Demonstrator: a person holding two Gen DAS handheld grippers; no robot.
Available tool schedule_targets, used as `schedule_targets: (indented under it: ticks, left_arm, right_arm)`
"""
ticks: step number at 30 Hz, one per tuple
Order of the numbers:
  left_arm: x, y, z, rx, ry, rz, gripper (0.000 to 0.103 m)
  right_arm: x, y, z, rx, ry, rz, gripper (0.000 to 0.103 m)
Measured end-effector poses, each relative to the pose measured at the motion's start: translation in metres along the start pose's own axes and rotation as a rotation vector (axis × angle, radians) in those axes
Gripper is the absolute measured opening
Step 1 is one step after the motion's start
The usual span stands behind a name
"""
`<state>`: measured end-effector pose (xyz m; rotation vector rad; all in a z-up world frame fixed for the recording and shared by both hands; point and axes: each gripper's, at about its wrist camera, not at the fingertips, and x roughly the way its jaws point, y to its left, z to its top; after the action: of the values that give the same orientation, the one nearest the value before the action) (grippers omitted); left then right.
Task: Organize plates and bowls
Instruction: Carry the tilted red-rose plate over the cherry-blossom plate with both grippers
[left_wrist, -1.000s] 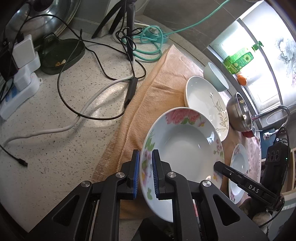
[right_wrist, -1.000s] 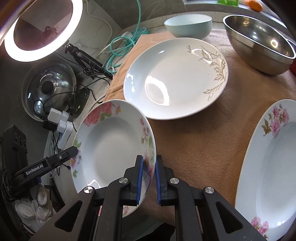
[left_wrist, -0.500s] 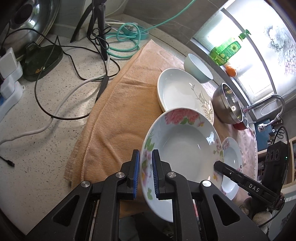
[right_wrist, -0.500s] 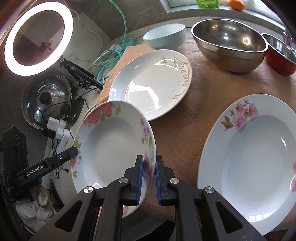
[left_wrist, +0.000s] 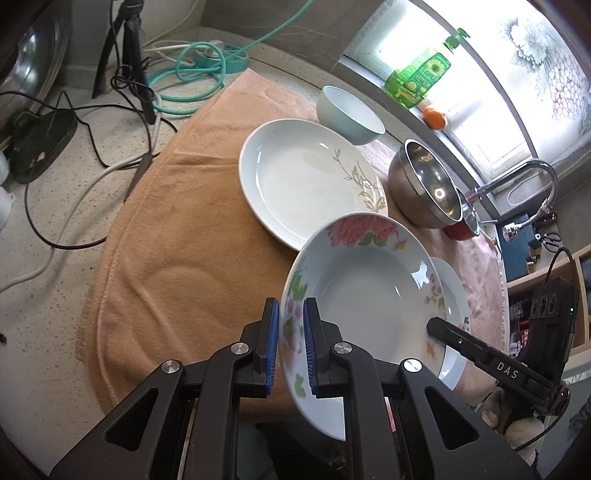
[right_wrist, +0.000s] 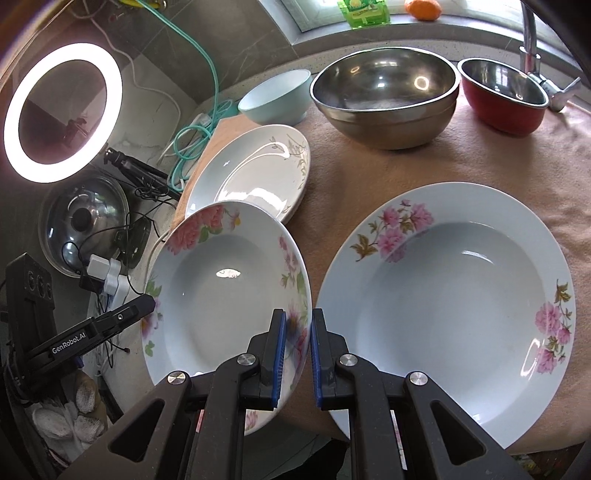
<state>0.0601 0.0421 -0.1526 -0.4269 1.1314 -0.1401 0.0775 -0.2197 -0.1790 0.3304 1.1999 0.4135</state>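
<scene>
Both grippers (left_wrist: 290, 349) (right_wrist: 297, 356) pinch 1 floral plate (left_wrist: 365, 295) above the towel-covered counter (left_wrist: 177, 258).

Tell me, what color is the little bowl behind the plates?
Pale blue-green bowl, clearest in the right wrist view.

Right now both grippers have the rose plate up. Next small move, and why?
Probably carry the rose plate sideways over the matching pink-flower plate and lower it in. Left gripper and right gripper clamp opposite rims, it hangs clear of the towel, and that plate lies empty beside it.
</scene>
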Motion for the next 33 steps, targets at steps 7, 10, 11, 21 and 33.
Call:
schedule_targets:
  ticks: [7,10,11,21,33]
  left_arm:
    - [0.012,-0.027,0.000,0.043,0.019,-0.017,0.011]
    - [0.018,-0.039,-0.001,0.062,0.029,-0.022,0.011]
    - [0.020,-0.042,-0.002,0.068,0.033,-0.024,0.011]
    - [0.038,-0.079,-0.008,0.147,0.070,-0.031,0.011]
    - [0.053,-0.109,-0.013,0.221,0.095,-0.015,0.011]
  right_arm:
    - [-0.015,-0.025,0.001,0.037,-0.024,-0.017,0.012]
    - [-0.021,-0.037,0.001,0.054,-0.034,-0.026,0.012]
    - [-0.022,-0.040,0.001,0.061,-0.037,-0.029,0.012]
    - [-0.041,-0.078,-0.005,0.123,-0.066,-0.057,0.012]
    - [-0.055,-0.107,-0.010,0.176,-0.090,-0.078,0.012]
